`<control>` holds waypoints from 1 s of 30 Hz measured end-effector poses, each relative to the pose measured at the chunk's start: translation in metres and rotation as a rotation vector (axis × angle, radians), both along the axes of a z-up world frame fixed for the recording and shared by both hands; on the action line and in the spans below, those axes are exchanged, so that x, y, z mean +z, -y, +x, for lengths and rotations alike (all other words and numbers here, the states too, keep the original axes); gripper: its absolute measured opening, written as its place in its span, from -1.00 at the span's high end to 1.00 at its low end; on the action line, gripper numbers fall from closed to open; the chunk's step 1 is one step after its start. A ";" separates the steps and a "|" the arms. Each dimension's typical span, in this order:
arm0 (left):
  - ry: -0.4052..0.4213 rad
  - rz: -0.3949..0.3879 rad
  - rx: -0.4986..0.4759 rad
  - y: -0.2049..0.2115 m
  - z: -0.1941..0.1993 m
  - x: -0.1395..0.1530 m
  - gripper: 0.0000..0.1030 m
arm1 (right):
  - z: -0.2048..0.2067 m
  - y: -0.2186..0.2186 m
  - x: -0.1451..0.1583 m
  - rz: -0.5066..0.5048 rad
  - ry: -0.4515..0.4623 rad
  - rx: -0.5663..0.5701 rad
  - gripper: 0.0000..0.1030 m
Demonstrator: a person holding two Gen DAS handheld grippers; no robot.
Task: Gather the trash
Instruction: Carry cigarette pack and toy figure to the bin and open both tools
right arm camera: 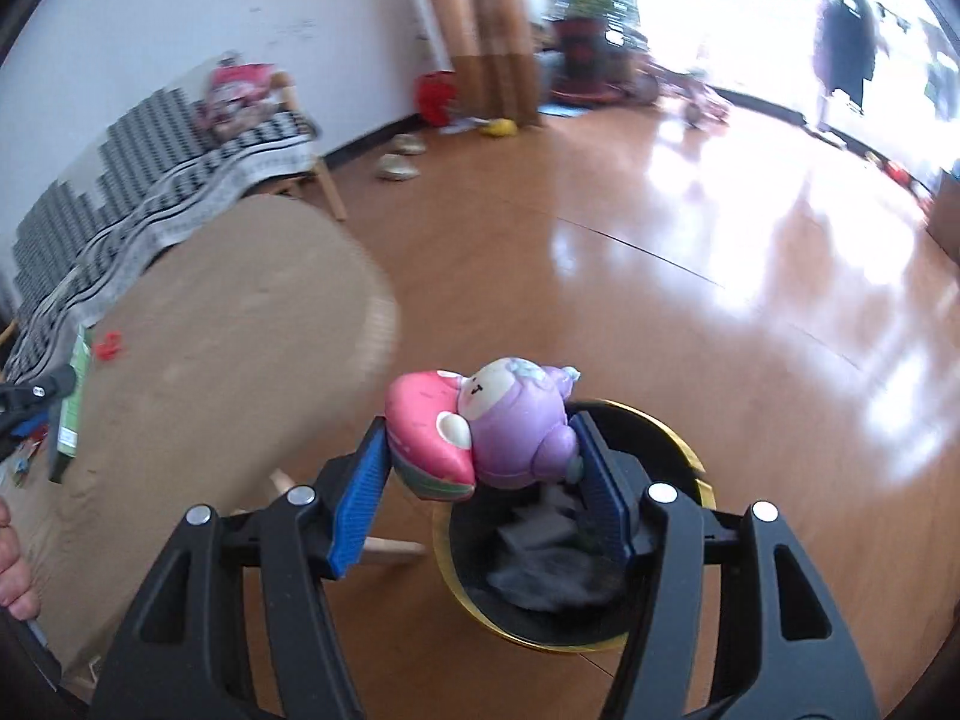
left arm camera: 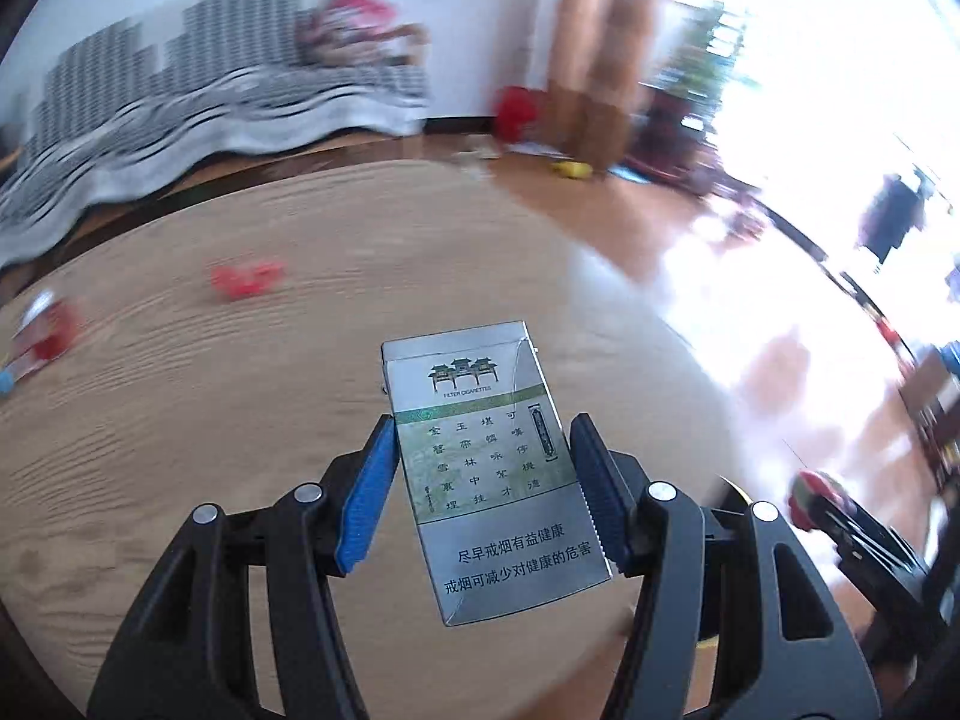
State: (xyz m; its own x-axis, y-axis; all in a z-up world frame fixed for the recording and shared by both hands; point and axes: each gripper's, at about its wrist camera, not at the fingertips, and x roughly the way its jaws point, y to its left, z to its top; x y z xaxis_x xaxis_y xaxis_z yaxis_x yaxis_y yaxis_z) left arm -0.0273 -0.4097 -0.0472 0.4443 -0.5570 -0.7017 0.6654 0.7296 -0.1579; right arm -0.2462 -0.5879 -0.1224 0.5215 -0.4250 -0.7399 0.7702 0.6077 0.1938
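Observation:
My left gripper (left arm camera: 483,450) is shut on a silver and green cigarette pack (left arm camera: 489,468) and holds it above the round wooden table (left arm camera: 240,396). My right gripper (right arm camera: 480,450) is shut on a pink and purple squishy toy (right arm camera: 480,438) and holds it over a black bin with a gold rim (right arm camera: 690,456) on the floor beside the table (right arm camera: 228,324). Dark crumpled stuff (right arm camera: 552,564) lies inside the bin. Red scraps (left arm camera: 246,279) and a red and white wrapper (left arm camera: 42,336) lie on the table, blurred. The left gripper with the pack (right arm camera: 72,396) shows at the left edge of the right wrist view.
A sofa with a black and white patterned throw (right arm camera: 180,180) stands behind the table. The glossy wooden floor (right arm camera: 660,276) stretches to the right. Slippers (right arm camera: 399,159), a red object (right arm camera: 435,96) and a curtain (right arm camera: 480,24) are by the far wall.

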 end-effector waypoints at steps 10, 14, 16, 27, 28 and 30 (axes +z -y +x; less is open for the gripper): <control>0.007 -0.007 -0.390 0.083 -0.091 -0.033 -0.11 | -0.072 0.027 -0.026 0.115 0.021 -0.135 -0.16; -0.026 0.007 -0.467 0.106 -0.108 -0.049 -0.11 | -0.076 0.030 -0.029 0.140 0.024 -0.150 -0.16; -0.022 0.014 -0.491 0.113 -0.116 -0.053 -0.11 | -0.070 0.029 -0.027 0.141 0.027 -0.149 -0.16; -0.050 0.022 -0.554 0.134 -0.127 -0.066 -0.11 | -0.068 0.036 -0.029 0.134 0.025 -0.164 -0.16; -0.051 0.020 -0.557 0.135 -0.128 -0.067 -0.11 | -0.069 0.037 -0.029 0.133 0.026 -0.167 -0.16; -0.053 0.018 -0.562 0.140 -0.131 -0.067 -0.12 | -0.070 0.035 -0.028 0.130 0.026 -0.175 -0.16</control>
State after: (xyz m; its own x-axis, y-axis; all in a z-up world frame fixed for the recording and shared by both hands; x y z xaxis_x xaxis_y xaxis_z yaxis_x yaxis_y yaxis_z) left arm -0.1585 -0.5493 -0.1140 0.0470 -0.6857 -0.7264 0.9440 0.2681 -0.1921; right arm -0.3163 -0.6232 -0.1502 0.4678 -0.4125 -0.7817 0.8553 0.4341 0.2827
